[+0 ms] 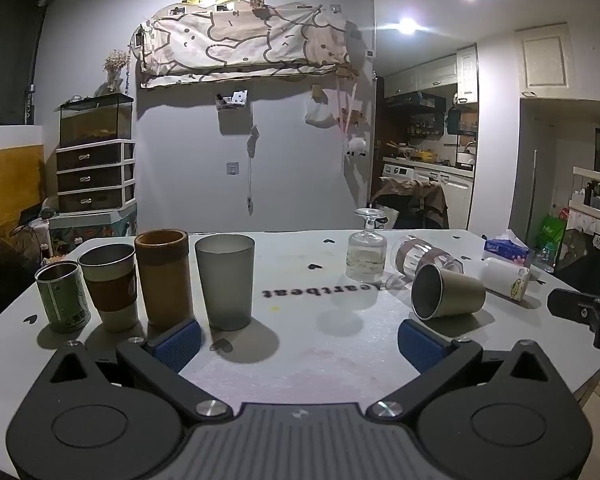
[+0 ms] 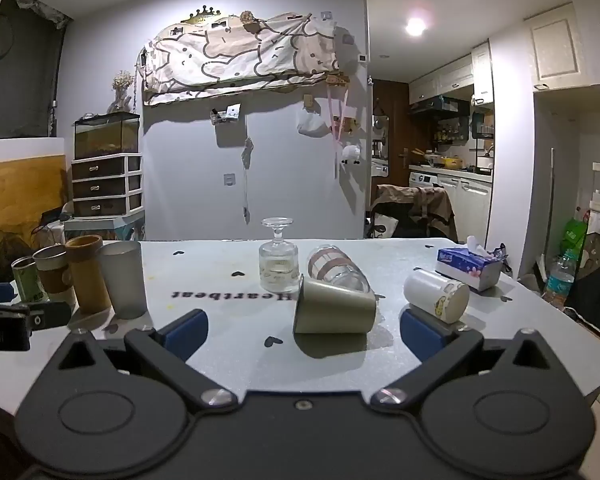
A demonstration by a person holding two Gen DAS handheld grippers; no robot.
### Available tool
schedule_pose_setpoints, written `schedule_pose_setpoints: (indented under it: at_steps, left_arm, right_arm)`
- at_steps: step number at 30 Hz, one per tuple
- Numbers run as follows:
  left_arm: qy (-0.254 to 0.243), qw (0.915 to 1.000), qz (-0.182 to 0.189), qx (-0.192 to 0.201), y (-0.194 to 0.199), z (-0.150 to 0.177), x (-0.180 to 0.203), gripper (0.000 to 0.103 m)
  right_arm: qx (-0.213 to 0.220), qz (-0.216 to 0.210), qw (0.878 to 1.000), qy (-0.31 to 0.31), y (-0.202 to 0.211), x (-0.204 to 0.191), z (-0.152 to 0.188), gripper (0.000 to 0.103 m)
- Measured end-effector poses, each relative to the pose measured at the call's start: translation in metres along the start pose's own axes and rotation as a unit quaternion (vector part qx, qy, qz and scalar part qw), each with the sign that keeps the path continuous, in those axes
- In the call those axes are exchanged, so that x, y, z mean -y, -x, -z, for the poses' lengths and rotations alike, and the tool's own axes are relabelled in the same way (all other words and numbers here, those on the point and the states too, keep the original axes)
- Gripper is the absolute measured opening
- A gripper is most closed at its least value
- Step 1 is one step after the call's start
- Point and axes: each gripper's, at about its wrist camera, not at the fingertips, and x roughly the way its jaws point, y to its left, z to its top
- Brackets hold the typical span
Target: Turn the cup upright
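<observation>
Since four cups already stand upright in a row at the left of the table (image 1: 300, 368), the one that looks next in line is the olive metal cup (image 2: 334, 307), lying on its side near the middle-right. Both grippers are spread wide open with nothing between the pads, hovering low over the near edge.

The part that matters: in the right wrist view the cup sits pretty much dead ahead of the right gripper (image 2: 302, 330), between the lines of its two fingers and a bit beyond the tips. Its long axis runs left-right across the view, mouth pointing left, closed base to the right. So the fingers would straddle it end to end, not across the body, and I'd guess a wrist turn is needed before closing.

From the left gripper (image 1: 298, 344) the same cup (image 1: 448, 295) is off to the right, past the right pad, mouth angled toward the camera. The right hand is clearly nearer.

Crowding it from behind: a striped glass (image 2: 338, 268) on its side, maybe touching the cup, hard to tell with the fisheye, plus an upside-down stemmed glass (image 2: 278, 258). A white cup (image 2: 436, 296) also lies on its side further right.
</observation>
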Motion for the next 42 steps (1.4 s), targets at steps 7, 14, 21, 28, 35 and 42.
schedule_pose_setpoints:
  at_steps: [7, 14, 21, 28, 35, 42]
  left_arm:
    - [-0.004, 1.0000, -0.001, -0.001, 0.0004, -0.0002, 0.0000, 0.103]
    - [-0.004, 1.0000, -0.001, -0.001, 0.0002, -0.0001, 0.0001, 0.103]
    - [-0.004, 1.0000, -0.001, -0.001, 0.0002, 0.0000, 0.0001, 0.103]
    - [-0.004, 1.0000, -0.002, -0.001, 0.0004, -0.0001, 0.0000, 0.103]
    - [-0.004, 1.0000, -0.002, -0.001, 0.0002, 0.0000, 0.0002, 0.103]
    - [-0.005, 1.0000, -0.002, -0.001, 0.0005, -0.0002, 0.0003, 0.103]
  right_arm:
    - [-0.003, 0.000, 1.000, -0.003, 0.0000, 0.0006, -0.0001, 0.103]
    - [-0.003, -0.002, 1.000, -0.006, 0.0000, 0.0003, -0.0008, 0.103]
    - [-0.004, -0.003, 1.000, -0.006, -0.0006, -0.0002, -0.0003, 0.103]
    - [-0.004, -0.002, 1.000, -0.006, -0.0004, -0.0006, -0.0004, 0.103]
    - [-0.004, -0.002, 1.000, -0.006, -0.0007, -0.0004, -0.0004, 0.103]
    - [-0.005, -0.002, 1.000, -0.006, -0.0006, -0.0010, -0.0006, 0.103]
